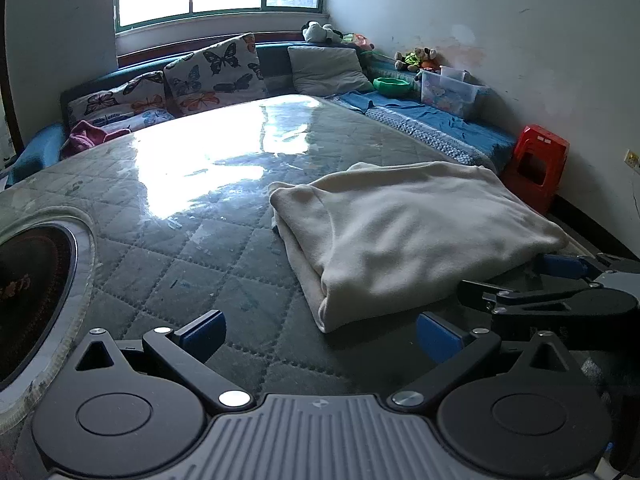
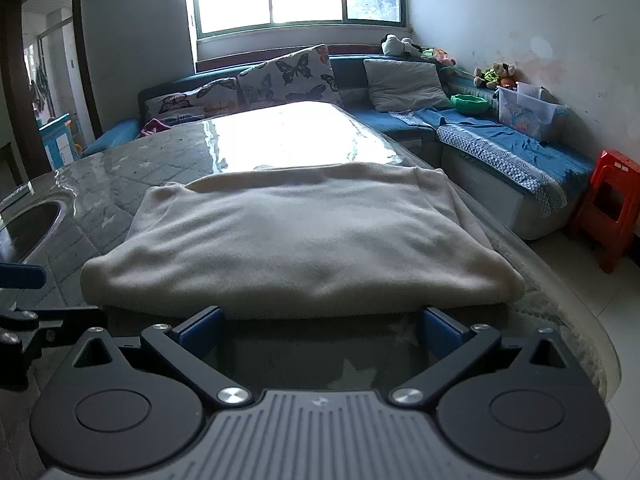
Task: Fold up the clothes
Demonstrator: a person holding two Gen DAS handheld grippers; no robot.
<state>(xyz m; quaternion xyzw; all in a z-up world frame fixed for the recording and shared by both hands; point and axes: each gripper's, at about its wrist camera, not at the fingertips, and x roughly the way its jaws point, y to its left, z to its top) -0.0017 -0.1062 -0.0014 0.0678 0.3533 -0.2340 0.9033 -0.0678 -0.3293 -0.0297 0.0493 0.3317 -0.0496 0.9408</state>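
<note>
The cream-coloured soft fleece garment [image 2: 296,236] lies folded into a thick rectangle on the grey quilted table cover under clear plastic [image 1: 192,248]. It is directly in front of the right gripper [image 2: 320,330], and its near folded edge is just ahead of the two blue finger pads [image 2: 202,330], which stand wide apart with nothing between them. So the right gripper is released and it holds nothing.

The left gripper [image 1: 320,338] is also released: its blue pads [image 1: 204,334] are spread wide over the bare cover and they grasp nothing. From this gripper the garment is ahead and to the right, with its near corner close to the right pad, but I cannot tell if they touch. Further to the right of the left gripper the black fingers of the right gripper [image 1: 560,284] are seen beside the edge of the garment.

Ahead and to the left of the left gripper there is a round dark opening with a pale rim [image 1: 36,292] in the table. Far ahead of both grippers are butterfly-print cushions [image 2: 288,76] on a blue sofa, and to the far right stands a red plastic stool [image 2: 608,220].
</note>
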